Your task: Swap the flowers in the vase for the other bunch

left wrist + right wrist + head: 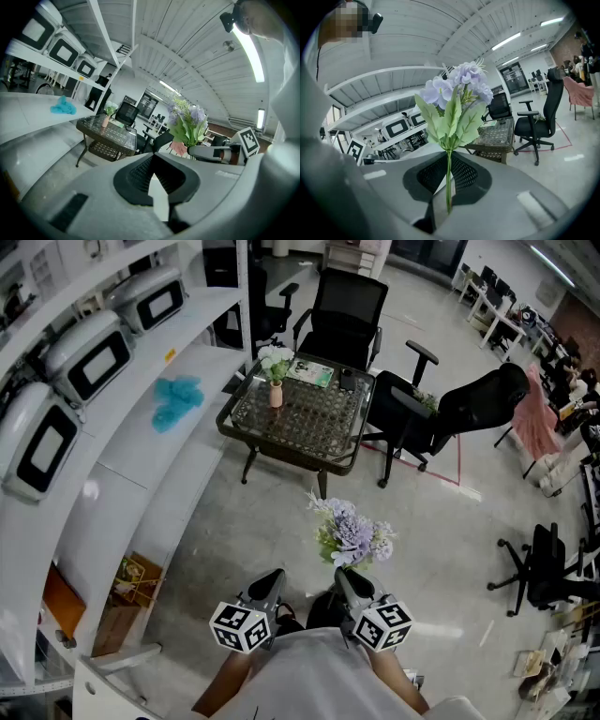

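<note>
Left tool (pixel 270 579) empty | right tool (pixel 347 577) clamps 1 purple bunch (pixel 352 532) | 1 vase (pixel 276 395)

We look steeply down from head height toward the distant table (pixel 295 418), our left gripper (pixel 270 579) and right gripper (pixel 343 577) cameras low, close behind their jaws, facing it too, all three sharing the purple bunch (pixel 352 532).

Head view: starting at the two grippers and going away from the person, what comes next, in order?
Right gripper, lilac flower bunch it holds, glass-topped table, pink vase of white flowers, black office chair.
</note>
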`<state>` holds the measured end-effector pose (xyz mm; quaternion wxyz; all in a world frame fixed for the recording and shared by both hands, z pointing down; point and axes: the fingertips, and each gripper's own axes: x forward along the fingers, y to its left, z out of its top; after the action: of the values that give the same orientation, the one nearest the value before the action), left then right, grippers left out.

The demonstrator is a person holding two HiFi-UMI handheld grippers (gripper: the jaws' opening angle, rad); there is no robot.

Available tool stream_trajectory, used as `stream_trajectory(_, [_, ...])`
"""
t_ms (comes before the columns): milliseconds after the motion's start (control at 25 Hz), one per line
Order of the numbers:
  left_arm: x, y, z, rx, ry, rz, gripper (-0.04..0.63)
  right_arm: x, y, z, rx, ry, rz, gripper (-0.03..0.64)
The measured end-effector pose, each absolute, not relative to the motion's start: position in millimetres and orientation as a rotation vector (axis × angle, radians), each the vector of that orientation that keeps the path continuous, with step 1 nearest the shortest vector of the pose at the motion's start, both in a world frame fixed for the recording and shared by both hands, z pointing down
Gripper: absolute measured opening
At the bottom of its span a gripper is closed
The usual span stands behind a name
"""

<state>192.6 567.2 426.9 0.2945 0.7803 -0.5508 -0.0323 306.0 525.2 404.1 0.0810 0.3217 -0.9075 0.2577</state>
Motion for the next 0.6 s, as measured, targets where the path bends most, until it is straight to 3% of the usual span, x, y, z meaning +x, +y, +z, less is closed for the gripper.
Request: stream_trajectory(600, [203.4, 586.9, 432.9, 2.083, -1.43, -0.03, -0.003, 295.2, 546.6, 409.2, 0.919, -2.721, 0.787, 0.031])
